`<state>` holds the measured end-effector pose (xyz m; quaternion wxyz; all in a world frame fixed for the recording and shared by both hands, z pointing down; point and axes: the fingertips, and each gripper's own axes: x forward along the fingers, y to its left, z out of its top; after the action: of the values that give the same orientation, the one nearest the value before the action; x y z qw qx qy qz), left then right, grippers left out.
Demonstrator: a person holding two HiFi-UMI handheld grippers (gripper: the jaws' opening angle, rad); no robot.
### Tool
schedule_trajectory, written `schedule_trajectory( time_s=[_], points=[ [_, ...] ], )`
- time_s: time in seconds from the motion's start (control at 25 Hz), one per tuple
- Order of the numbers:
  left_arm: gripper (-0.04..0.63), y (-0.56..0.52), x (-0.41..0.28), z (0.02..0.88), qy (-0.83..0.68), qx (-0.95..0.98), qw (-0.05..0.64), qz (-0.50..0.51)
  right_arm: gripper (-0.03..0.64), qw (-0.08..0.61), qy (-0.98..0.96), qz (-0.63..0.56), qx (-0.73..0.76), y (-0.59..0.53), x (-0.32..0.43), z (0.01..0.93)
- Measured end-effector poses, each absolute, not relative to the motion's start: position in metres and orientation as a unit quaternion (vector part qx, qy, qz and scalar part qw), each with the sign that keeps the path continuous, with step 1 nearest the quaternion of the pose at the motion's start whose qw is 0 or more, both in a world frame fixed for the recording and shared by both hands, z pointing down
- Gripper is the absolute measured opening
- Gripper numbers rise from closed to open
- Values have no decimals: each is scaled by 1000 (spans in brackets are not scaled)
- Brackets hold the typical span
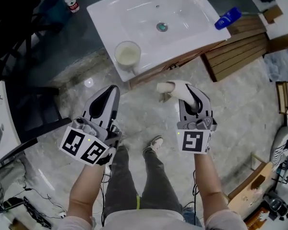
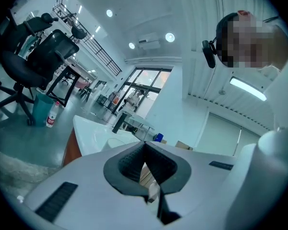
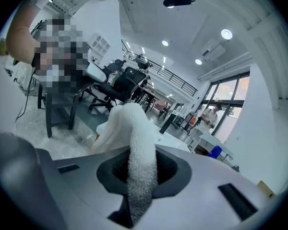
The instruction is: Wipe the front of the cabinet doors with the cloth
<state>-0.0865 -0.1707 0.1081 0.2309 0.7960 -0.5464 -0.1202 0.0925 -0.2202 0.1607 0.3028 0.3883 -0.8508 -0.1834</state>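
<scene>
Cloth (image 3: 134, 128), white nubby terry, pinched in R gripper (image 3: 142, 174) fingers; L gripper (image 2: 146, 169) fingers pressed together.

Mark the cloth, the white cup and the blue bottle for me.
cloth (image 3: 141, 159), right gripper view, middle of the white upright strip.
white cup (image 1: 127, 55), head view, centre of its open top.
blue bottle (image 1: 228, 18), head view, middle of its body.

I could read no words or numbers anywhere. The marker cube (image 1: 85, 147) on my left claw (image 1: 113, 89) and the second cube (image 1: 196, 142) on my right claw (image 1: 186, 92) carried only black-and-white square patterns, not letters. The red label on the water bottle (image 1: 70, 0) was too small to read.
</scene>
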Motion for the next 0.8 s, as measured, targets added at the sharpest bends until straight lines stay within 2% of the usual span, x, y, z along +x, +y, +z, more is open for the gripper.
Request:
schedule_trajectory(
  time_s=[0.8],
  points=[
    [15,-111,-98,-64,-570,780,205,-158,72,261,-871,-179,375,-156,73,-10]
  ],
)
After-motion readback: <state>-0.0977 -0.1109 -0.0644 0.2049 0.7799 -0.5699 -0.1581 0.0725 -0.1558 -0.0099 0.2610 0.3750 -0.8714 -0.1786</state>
